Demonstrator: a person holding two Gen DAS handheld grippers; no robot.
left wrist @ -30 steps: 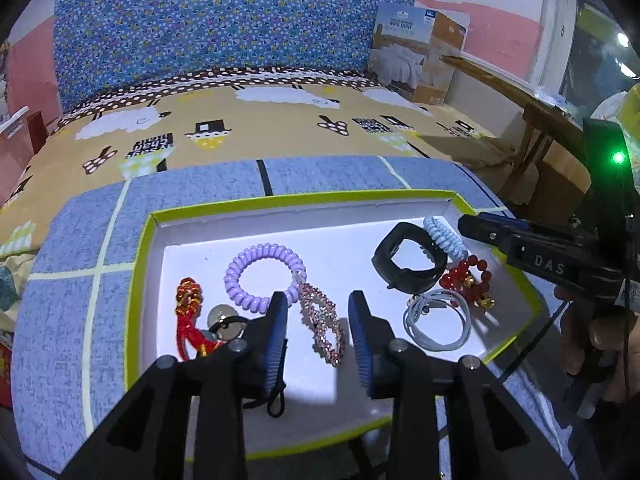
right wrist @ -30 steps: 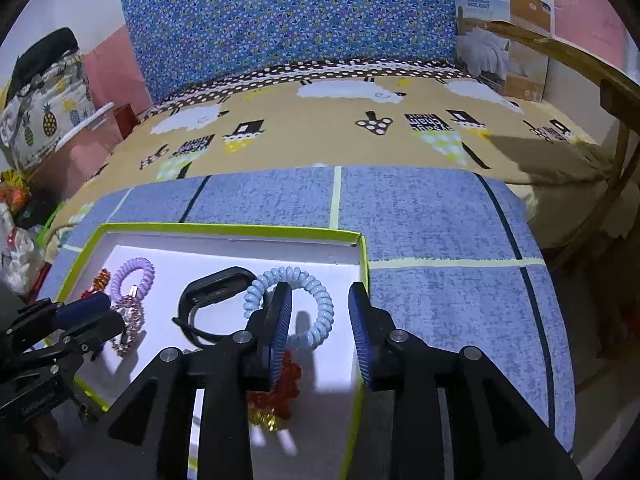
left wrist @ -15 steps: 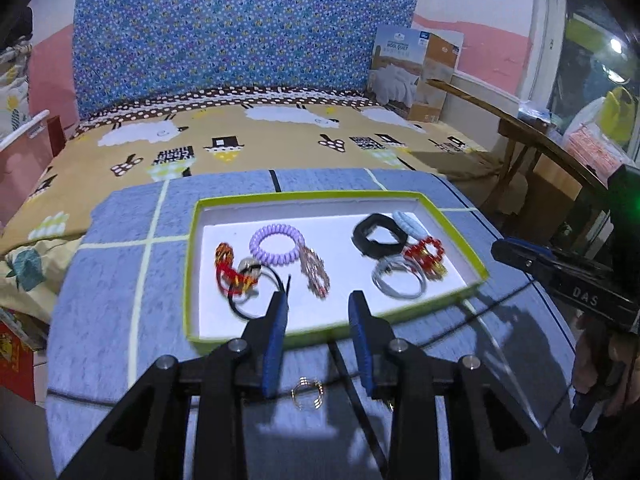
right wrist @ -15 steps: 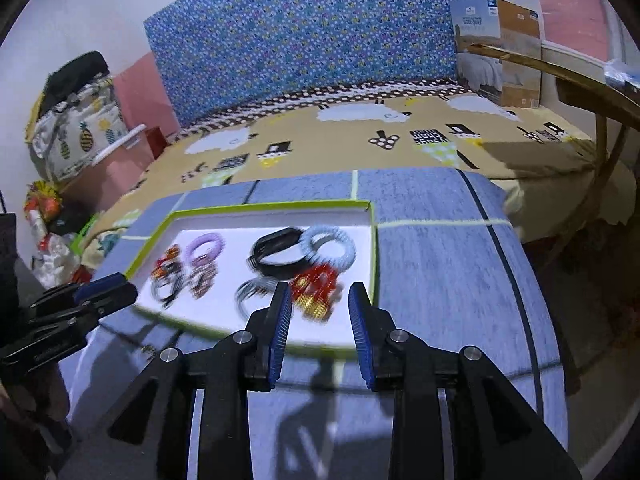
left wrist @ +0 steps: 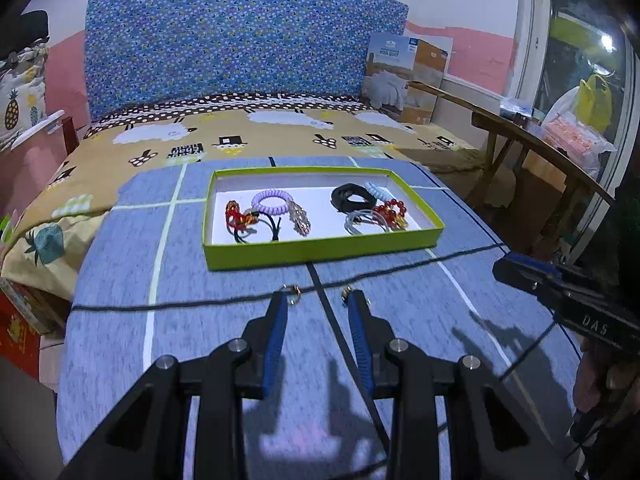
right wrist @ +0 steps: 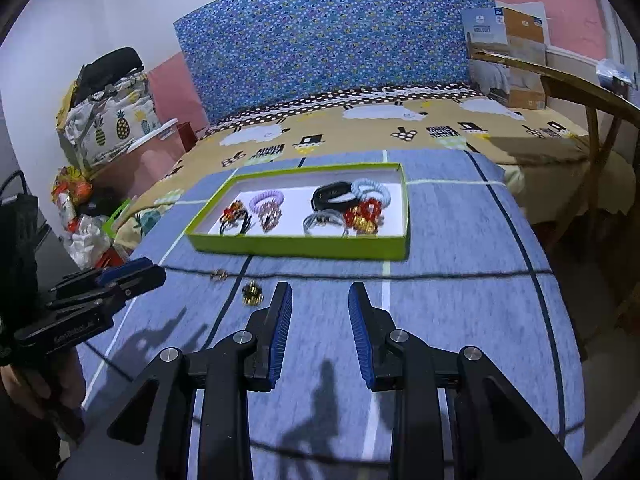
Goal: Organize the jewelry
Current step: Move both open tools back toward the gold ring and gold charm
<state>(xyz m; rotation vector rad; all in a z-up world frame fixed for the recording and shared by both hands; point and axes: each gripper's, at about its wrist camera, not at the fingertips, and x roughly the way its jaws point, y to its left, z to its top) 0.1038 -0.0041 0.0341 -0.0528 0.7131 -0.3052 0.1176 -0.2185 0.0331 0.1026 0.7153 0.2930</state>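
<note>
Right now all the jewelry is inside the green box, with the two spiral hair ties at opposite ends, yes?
Not all of it. Two small gold pieces lie outside the green box, on the blue cloth in front of it, as the right wrist view shows. The rest stands.

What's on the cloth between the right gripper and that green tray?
In the right wrist view, a black cord crosses the cloth between the right gripper and tray; otherwise bare.
</note>
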